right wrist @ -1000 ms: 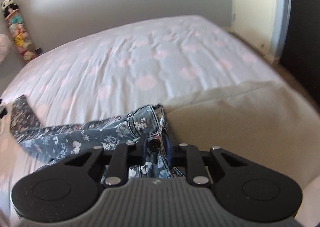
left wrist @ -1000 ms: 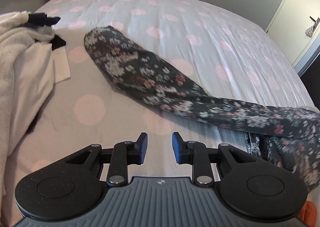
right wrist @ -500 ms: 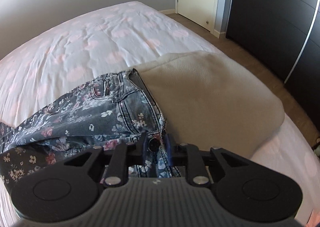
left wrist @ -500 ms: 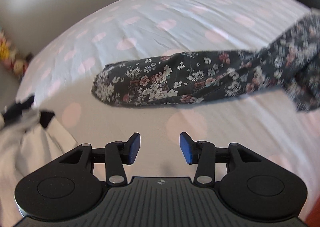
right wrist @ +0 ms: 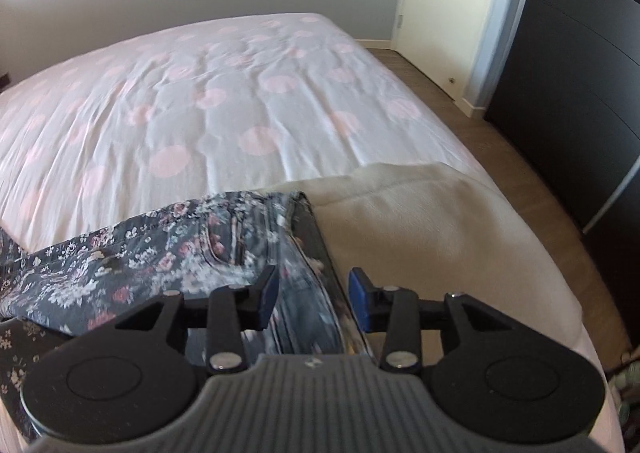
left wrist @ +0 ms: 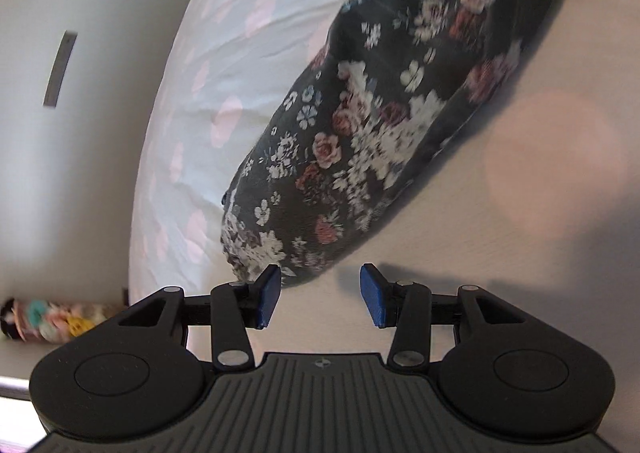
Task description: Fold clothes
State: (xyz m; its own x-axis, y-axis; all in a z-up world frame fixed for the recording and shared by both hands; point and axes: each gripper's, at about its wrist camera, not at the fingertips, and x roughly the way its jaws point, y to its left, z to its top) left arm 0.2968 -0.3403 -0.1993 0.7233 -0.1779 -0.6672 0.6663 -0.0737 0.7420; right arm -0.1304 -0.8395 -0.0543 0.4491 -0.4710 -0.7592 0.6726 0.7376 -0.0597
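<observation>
Both grippers, left (left wrist: 320,295) and right (right wrist: 313,298), gape over floral jeans (right wrist: 168,249) (beige blanket (right wrist: 420,225) alongside).

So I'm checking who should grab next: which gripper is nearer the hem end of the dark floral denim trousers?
Left. The left gripper sits open right at the trouser leg's hem end. The right gripper is open around the waistband, the opposite end.

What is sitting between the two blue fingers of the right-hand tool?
The waistband end of the floral jeans lies in the gap of the open right gripper, seen in the right wrist view; its fingers are not pressing it.
</observation>
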